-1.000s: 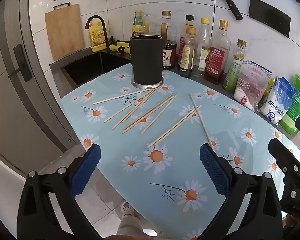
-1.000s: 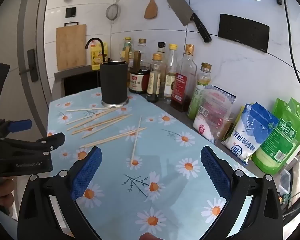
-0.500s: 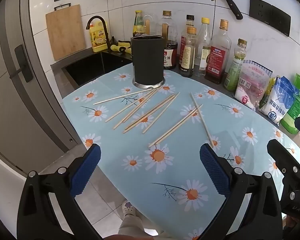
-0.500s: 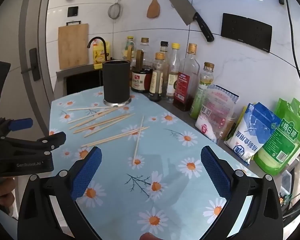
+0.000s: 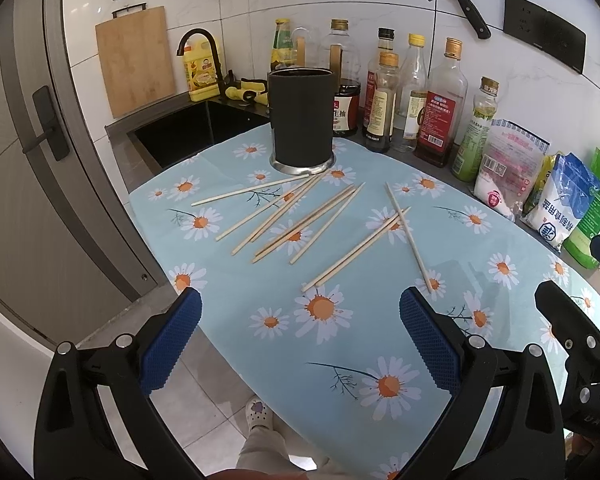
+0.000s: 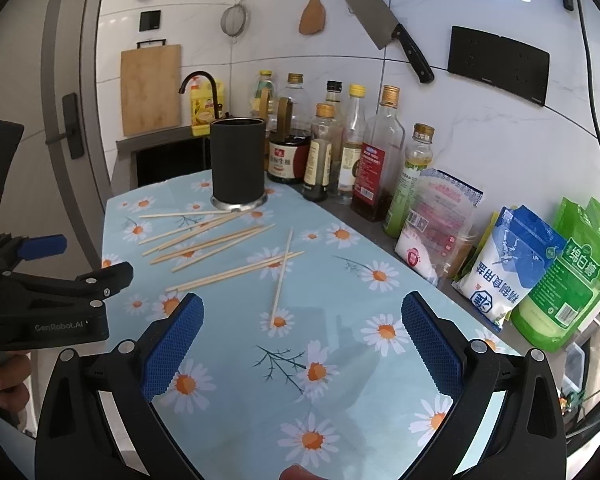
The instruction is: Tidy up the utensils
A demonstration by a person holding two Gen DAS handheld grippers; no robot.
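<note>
Chopsticks (image 5: 312,220) lie scattered across the daisy-print table (image 5: 360,344), fanned out in front of the upright black holder (image 5: 301,120) that stands at the far edge, near a row of bottles (image 6: 352,152). None has yet gone into the holder, so the sorting appears to be at its very start.

Risk, judged from this layout, comes from the sticks themselves: they are thin, lie flat on the cloth and cross one another, so a pinch on 1 could slip off or drag its neighbours along. The pair crossed at the right of the pile (image 6: 282,268) looks especially likely to scatter if nudged. A stick gripped near one end could also swing and strike the holder's rim instead of dropping in, and a hard knock might tip the holder toward the bottles just behind it.

Left gripper (image 5: 300,344) hangs over the near edge of the table with its jaws spread wide, holding nothing and touching nothing. Right gripper (image 6: 302,344) is likewise wide apart and empty, poised above the cloth short of the nearest stick. Both sets of blue pads (image 6: 172,346) are clear of the table.
</note>
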